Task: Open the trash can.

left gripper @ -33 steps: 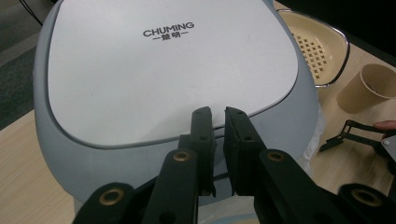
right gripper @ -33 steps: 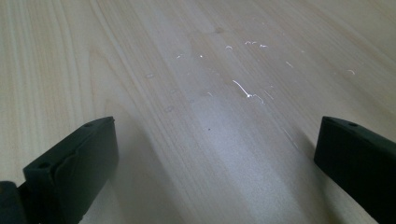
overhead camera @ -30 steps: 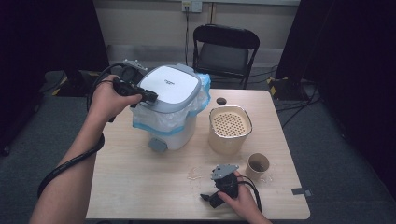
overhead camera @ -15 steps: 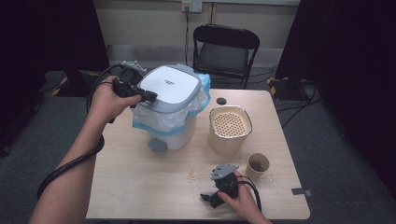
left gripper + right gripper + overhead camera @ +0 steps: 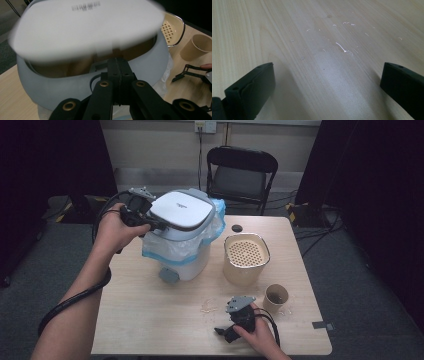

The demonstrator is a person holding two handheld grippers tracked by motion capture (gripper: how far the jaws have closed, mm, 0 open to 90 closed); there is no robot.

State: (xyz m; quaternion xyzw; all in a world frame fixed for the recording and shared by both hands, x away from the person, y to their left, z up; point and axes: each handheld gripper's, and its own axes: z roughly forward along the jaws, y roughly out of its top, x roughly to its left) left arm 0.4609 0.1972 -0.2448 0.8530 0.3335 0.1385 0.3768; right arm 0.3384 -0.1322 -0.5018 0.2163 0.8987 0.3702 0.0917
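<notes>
Wood-grain bench [image 5: 150,320] surface runs across the lower frame of the high view. At its near edge, lower centre, I see my right gripper [image 5: 231,327] resting low on the bench, fingers spread wide apart with nothing between them; the right gripper view confirms bare wood with small wet streaks [image 5: 342,47] between the two black fingers. Just right of that gripper stands a paper cup [image 5: 276,297], upright. Behind it, centre right, sits a cream container with a perforated insert [image 5: 246,257]. At centre, a white bin [image 5: 182,240] with a blue-trimmed plastic liner [image 5: 170,249] stands on the bench; its white lid [image 5: 181,209] is tilted up off the grey rim [image 5: 62,87]. At upper left, my left gripper [image 5: 155,225] meets the lid edge; in the left gripper view its fingers are pressed together, and I cannot tell whether they pinch the lid. Beyond the bench, top centre, stands a black folding chair [image 5: 242,170].
</notes>
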